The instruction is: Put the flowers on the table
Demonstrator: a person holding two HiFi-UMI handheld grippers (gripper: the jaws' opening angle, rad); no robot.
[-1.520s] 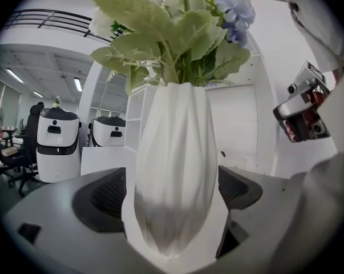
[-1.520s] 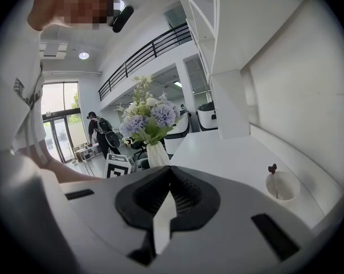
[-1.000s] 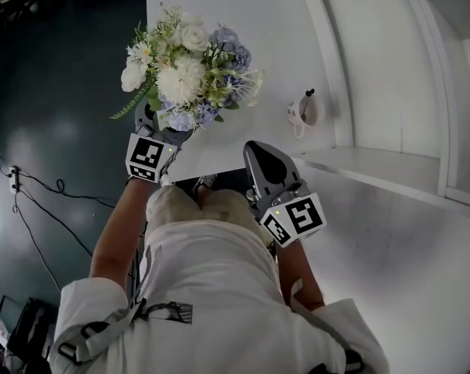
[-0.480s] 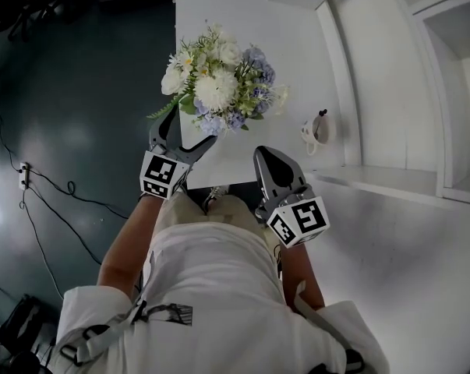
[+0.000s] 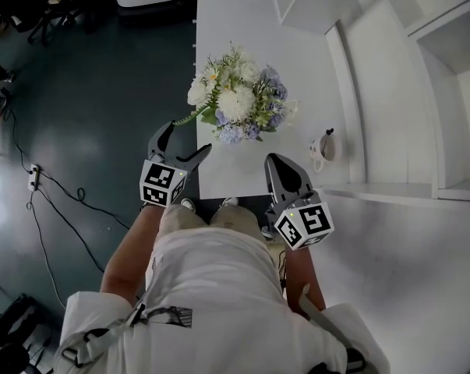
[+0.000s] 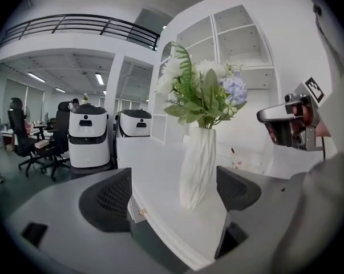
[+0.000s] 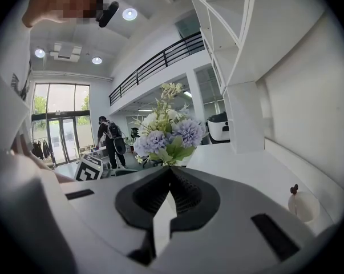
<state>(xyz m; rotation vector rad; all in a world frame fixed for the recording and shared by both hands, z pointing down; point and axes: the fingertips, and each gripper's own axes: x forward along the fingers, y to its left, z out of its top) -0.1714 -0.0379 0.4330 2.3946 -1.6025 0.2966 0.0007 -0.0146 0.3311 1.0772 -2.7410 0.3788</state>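
Grippers sit nearest, one in each hand, just above the person's white-clad torso in the head view. The left gripper [image 5: 186, 139] hangs at the front left corner of the table [image 5: 227, 29], partly over the dark floor [image 5: 86, 92]. Its jaws stand wide apart and grip nothing. In the left gripper view [image 6: 172, 196] both black pads [image 6: 106, 201] frame the table edge, and the vase [image 6: 197, 167] stands beyond them, clear of both. The right gripper [image 5: 278, 164] lies over the table's front edge, to the right of the flowers. Its jaws are pressed together with nothing between them, and the right gripper view [image 7: 170, 173] shows the tips meeting.

The flowers [image 5: 238, 104] are on the table, near its front edge. They are white and pale blue blooms with green fern, set in a white twisted vase that stands upright on the tabletop. The bouquet hides the vase in the head view.

To the right of the flowers, near the wall, a white mug [image 5: 326, 148] rests on the table, well apart from the vase. White shelves [image 5: 453, 22] rise along the right side. A cable [image 5: 63, 201] trails across the floor on the left. Two white machines [image 6: 87, 136] stand past the far end of the table, and a distant person [image 7: 109, 138] shows in the hall behind.
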